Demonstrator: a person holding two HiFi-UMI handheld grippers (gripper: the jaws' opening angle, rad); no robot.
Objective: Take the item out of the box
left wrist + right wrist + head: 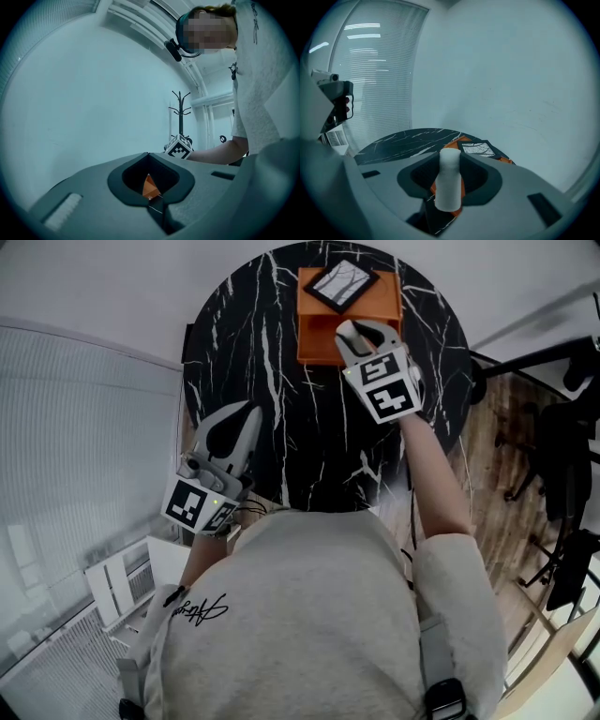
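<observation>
An orange box (323, 338) stands at the far side of a round black marble table (272, 381). A square black-framed panel with a marble pattern (342, 282) lies on top of the box. My right gripper (361, 334) hovers at the box's near edge, shut on a white cylinder (450, 180) that stands upright between its jaws. The panel (477, 149) and the box (506, 160) show behind it. My left gripper (246, 411) hangs over the table's near left edge, shut with nothing in it. The box (149, 186) shows as an orange sliver through its jaw opening.
White slatted blinds (84, 427) and a white unit (117, 582) stand at the left. Wooden floor with black stands and a chair (562, 456) lies to the right. A coat rack (180, 112) stands by the far wall.
</observation>
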